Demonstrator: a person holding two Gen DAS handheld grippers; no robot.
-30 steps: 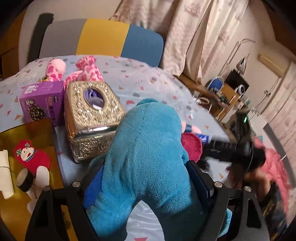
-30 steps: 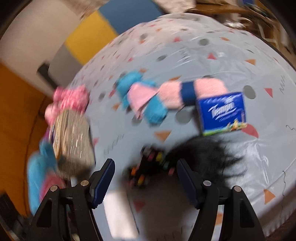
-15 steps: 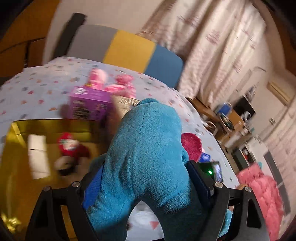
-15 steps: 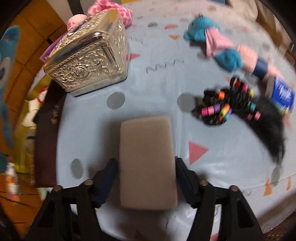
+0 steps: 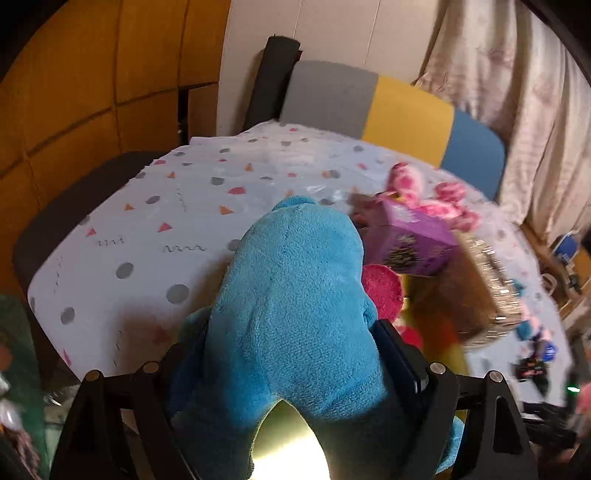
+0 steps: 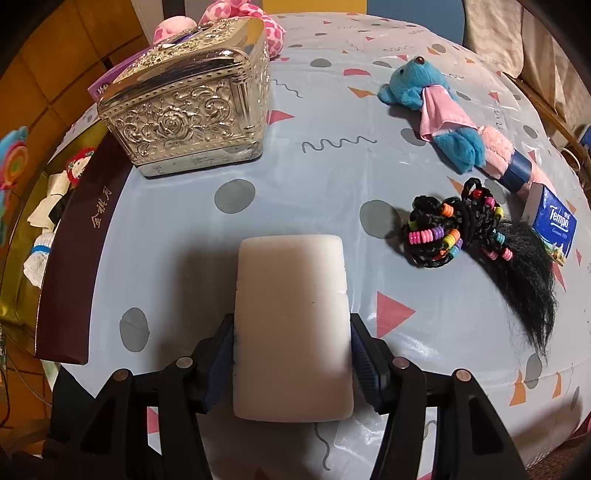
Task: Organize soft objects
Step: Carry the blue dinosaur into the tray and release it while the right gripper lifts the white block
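My left gripper (image 5: 291, 350) is shut on a big blue plush toy (image 5: 295, 288) with a pink ear; the toy fills its view and hides the tips. The same toy shows at the left edge of the right wrist view (image 6: 14, 155). My right gripper (image 6: 291, 332) points steeply down at the table. A pale rectangular sponge (image 6: 291, 295) lies flat between its fingers. Its jaws are opening slightly, and the pads still touch the sponge's long sides. A small blue teddy (image 6: 436, 107) with a pink scarf lies at the far right.
An ornate silver tissue box (image 6: 192, 107) stands behind the sponge, with a pink plush (image 6: 221, 18) beyond it. A gold tray with a brown rim (image 6: 74, 229) holds a doll at the left. A beaded black hairpiece (image 6: 461, 232) and a Tempo tissue pack (image 6: 554, 225) lie to the right. A purple box (image 5: 406, 240) is near the blue toy.
The left gripper has swung left with the blue plush toy, away from the tissue box and tray. The right gripper came down over the sponge and closed around it.
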